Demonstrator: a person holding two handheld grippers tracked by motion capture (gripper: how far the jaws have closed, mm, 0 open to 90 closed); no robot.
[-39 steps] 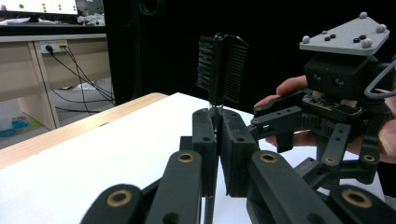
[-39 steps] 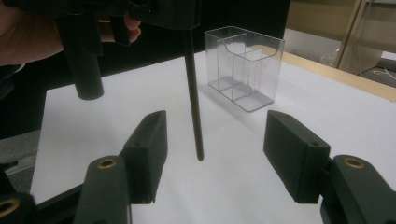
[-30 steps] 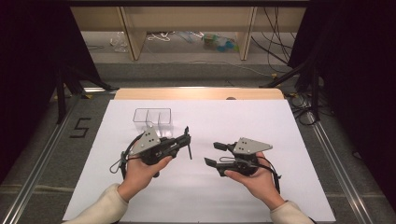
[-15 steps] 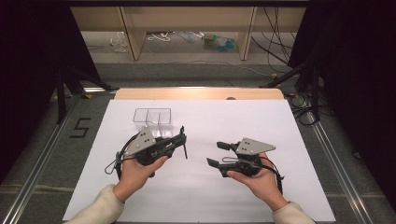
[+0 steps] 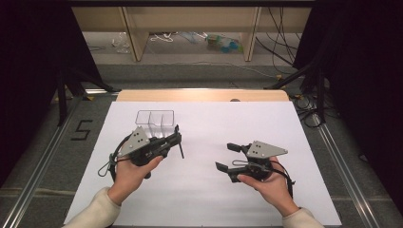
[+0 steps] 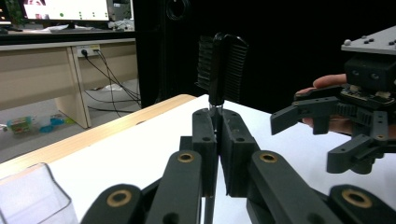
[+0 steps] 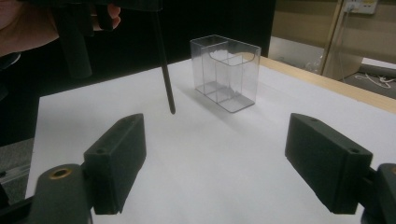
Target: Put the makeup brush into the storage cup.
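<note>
My left gripper is shut on a black tail comb. Its toothed head stands above the jaws, and its thin tail hangs down just above the white sheet. From the left gripper view, the pads press the comb's stem. To the right, my right gripper is open. Its jaws have just been opening, and nothing lies between its pads. It points left toward the comb and a clear plastic divided box, which stands behind the left gripper.
A white sheet covers the table, with a strip of wooden edge at the far side. Black curtains stand on both sides. Beyond the table are wooden shelf legs and cables on the floor.
The right gripper's jaws stand wider apart than a second ago. The left hand has shifted slightly left with the comb, whose tail now hangs more upright.
</note>
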